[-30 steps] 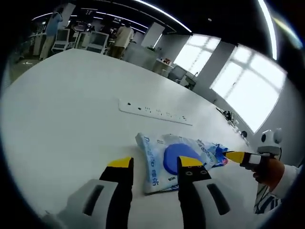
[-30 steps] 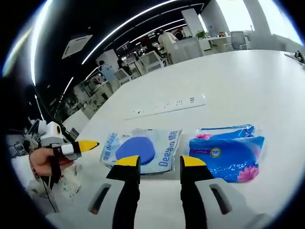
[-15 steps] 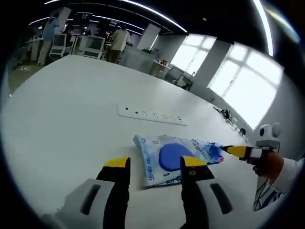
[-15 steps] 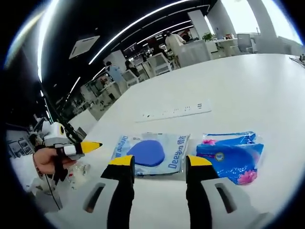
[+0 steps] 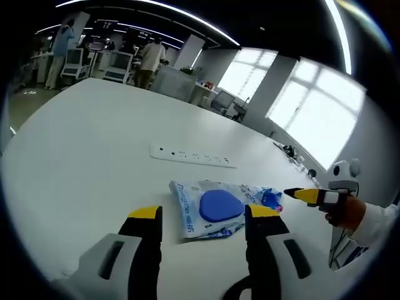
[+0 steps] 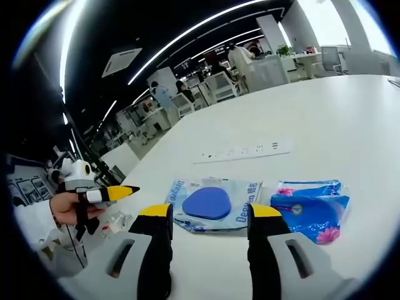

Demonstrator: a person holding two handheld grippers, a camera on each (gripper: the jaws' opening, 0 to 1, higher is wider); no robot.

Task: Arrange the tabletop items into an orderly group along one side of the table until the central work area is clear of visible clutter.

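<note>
The left gripper (image 5: 199, 212) is being held low in the left gripper view, its jaws spread wide with nothing between them. The right gripper (image 6: 211, 211) is being held the same way at the bottom of the right gripper view, released and empty.

Just past the jaws, the white wipes pack with the blue lid (image 5: 212, 206) is lying flat near the middle of the frame. The blue tissue pack (image 6: 309, 209) is lying right beside it, at the right of the right gripper view. A white power strip (image 5: 192, 156) is lying further up on the white table (image 5: 87, 150).

Compared with a second ago, both grippers are being pulled back a little, so the packs are looking smaller and further away. Nothing is being gripped yet, so the tidying probably still has to be done.
</note>
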